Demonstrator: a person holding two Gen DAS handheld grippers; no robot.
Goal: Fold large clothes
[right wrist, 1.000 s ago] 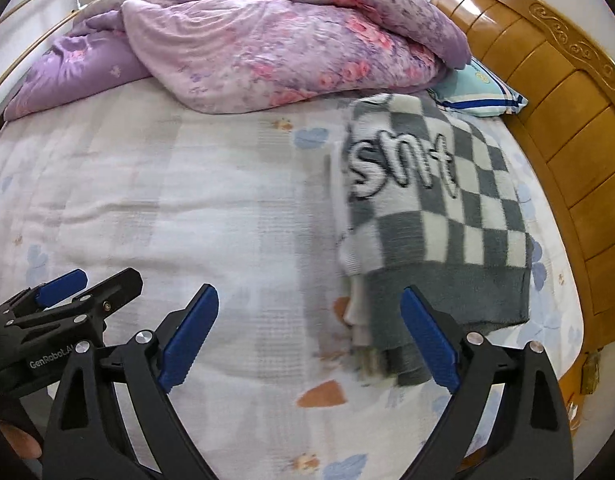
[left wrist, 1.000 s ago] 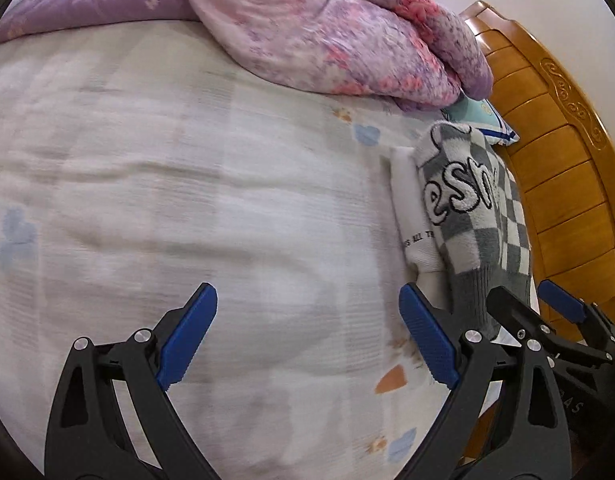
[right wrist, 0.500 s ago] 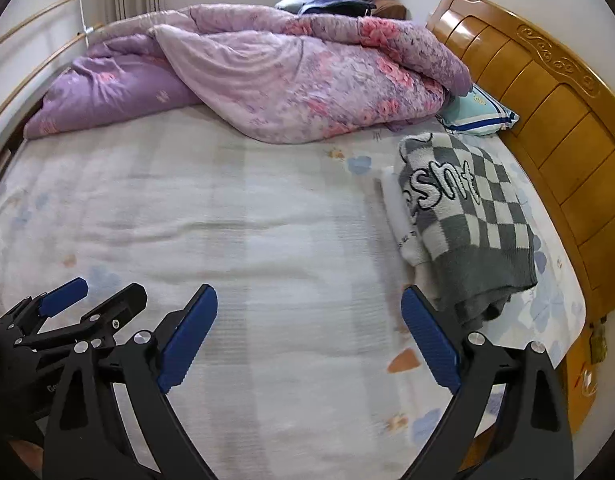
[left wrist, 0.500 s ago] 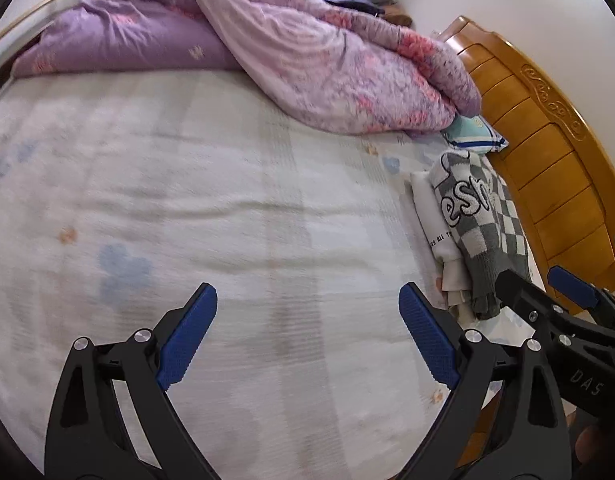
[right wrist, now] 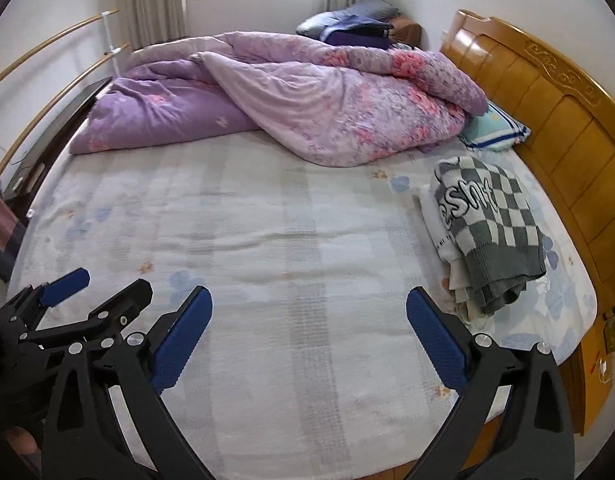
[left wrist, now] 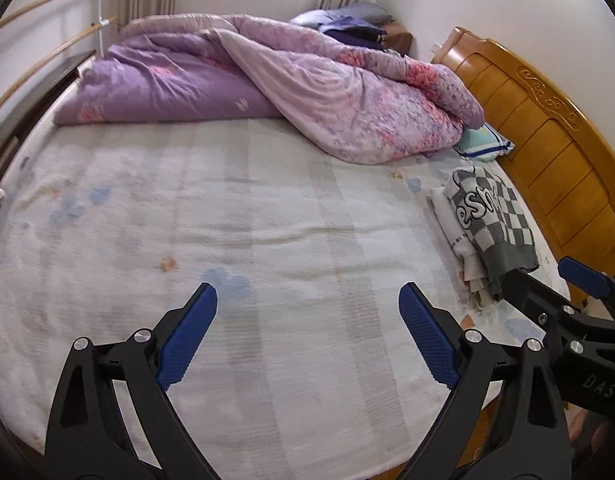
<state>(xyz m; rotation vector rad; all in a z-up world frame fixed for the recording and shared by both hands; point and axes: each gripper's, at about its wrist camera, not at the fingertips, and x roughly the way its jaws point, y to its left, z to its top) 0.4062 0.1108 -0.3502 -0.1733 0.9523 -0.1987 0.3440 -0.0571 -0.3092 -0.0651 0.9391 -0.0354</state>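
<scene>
A folded grey-and-white checked sweater (right wrist: pixel 495 224) lies on top of a folded white garment (right wrist: pixel 437 224), stacked on the right side of the bed next to the headboard; the stack also shows in the left wrist view (left wrist: pixel 495 224). My left gripper (left wrist: pixel 307 336) is open and empty above the bed's near edge. My right gripper (right wrist: pixel 309 340) is open and empty beside it, well short of the stack. Each gripper shows at the edge of the other's view.
A rumpled purple and pink duvet (right wrist: pixel 291 96) lies across the far side of the bed. A blue-striped pillow (right wrist: pixel 495 130) rests by the wooden headboard (right wrist: pixel 567 128). The pale sheet (right wrist: pixel 267 232) covers the mattress. Wooden rails (right wrist: pixel 47 60) run along the left wall.
Both grippers have pulled back and up from the folded stack toward the bed's near edge. The stack now lies farther away. Both stay open.
</scene>
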